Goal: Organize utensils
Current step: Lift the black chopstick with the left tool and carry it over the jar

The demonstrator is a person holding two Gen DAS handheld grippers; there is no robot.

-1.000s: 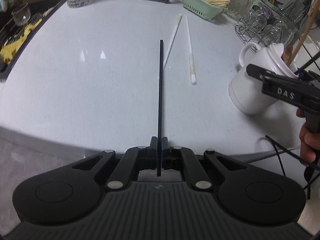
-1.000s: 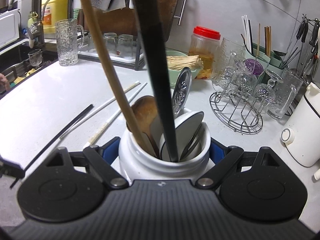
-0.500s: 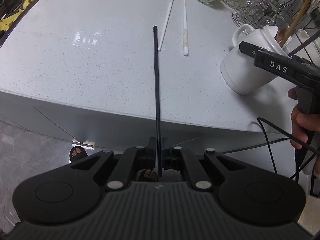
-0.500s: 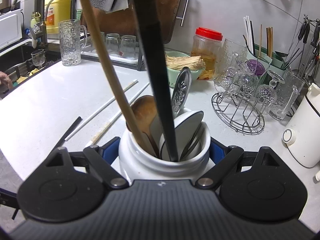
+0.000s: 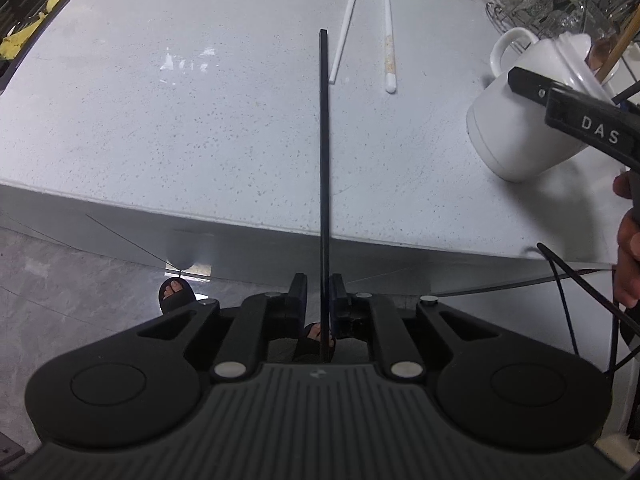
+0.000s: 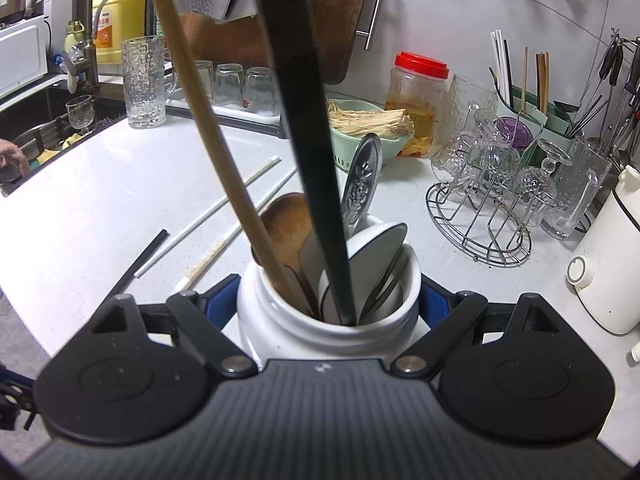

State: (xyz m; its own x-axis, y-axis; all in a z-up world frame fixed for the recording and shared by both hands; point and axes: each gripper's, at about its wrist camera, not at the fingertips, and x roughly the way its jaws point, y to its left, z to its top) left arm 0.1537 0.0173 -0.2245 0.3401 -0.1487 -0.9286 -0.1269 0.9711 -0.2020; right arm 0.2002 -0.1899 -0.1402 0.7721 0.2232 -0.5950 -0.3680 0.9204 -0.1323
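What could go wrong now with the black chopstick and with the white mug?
1. The fingers of the left gripper have just been opening; a gap shows beside the black chopstick, whose near end overhangs the counter edge. It may drop to the floor.
2. The white mug, clamped by the right gripper, is crowded with tall utensils; it could tip.

Open countertop (image 5: 200, 120) lies left of the two white chopsticks (image 5: 368, 28); the white jar (image 5: 528, 120) blocks the right.

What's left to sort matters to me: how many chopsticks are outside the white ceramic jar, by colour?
Slim black square-ended chopstick: 1
Long white chopsticks on the counter: 2
Total: 3
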